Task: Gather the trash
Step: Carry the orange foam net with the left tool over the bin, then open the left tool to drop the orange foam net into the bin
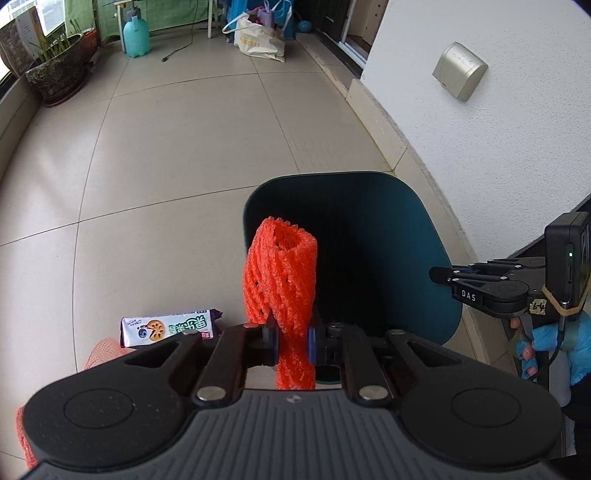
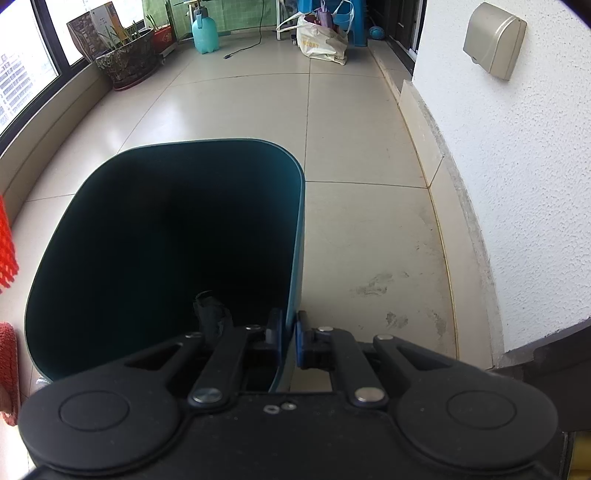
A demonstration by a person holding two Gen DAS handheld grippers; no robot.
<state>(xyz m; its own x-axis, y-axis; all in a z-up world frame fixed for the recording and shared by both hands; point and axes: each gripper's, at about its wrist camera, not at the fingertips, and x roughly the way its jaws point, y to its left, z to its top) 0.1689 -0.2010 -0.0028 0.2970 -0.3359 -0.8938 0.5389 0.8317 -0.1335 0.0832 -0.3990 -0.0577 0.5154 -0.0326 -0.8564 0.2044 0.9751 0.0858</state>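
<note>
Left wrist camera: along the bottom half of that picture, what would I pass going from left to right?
Snack wrapper on the floor → orange foam net pinched in the left hand-held gripper → teal bin → right hand-held gripper clamped on the bin's rim → blue-gloved hand.

This is an enclosed balcony or sunroom of a home, narrow and long. The floor (image 2: 236, 122) is laid with large pale beige tiles. One long side is a run of dark-framed windows (image 2: 40, 48) over a low ledge, with tall buildings visible outside; the other is a white rough-plastered wall (image 2: 517, 166) carrying a metallic weatherproof socket cover (image 2: 495, 38). Household clutter gathers at the far end: a glazed plant pot (image 2: 127, 62) with thin green leaves, a turquoise pump sprayer bottle (image 2: 204, 31), a filled cream tote bag (image 2: 321, 42), a blue plastic stool (image 2: 351, 22) and a loose black cable (image 2: 245, 46) across the tiles. A dark teal waste bin (image 2: 297, 229) stands on the floor near the wall.
</note>
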